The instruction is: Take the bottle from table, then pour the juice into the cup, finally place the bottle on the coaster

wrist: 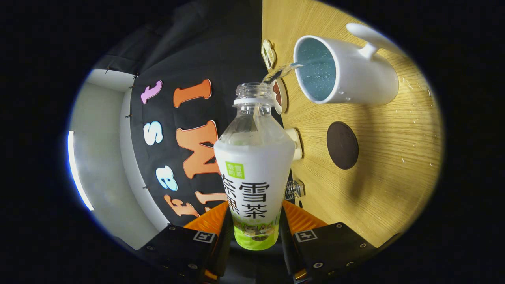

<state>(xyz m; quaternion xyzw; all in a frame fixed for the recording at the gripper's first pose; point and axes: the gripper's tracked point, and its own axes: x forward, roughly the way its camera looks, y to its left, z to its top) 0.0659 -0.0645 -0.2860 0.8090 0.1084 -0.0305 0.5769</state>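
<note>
My tongs [255,232] pinch the bottle [254,165] low on its labelled body, one finger pressing each side; the bottle is tipped over, its open mouth near the rim of the white cup [343,71], and a thin clear stream [285,71] arcs into the cup. I judge the stream could slip short of the rim if I tip less or drift back; droplets already speckle the surface [378,189] by the cup. The dark round coaster [342,145] lies just beside the cup, so it may get wet before the bottle lands there. The level inside the cup is hard to read; small objects behind the bottle neck are partly hidden; I cannot tell what they are.
</note>
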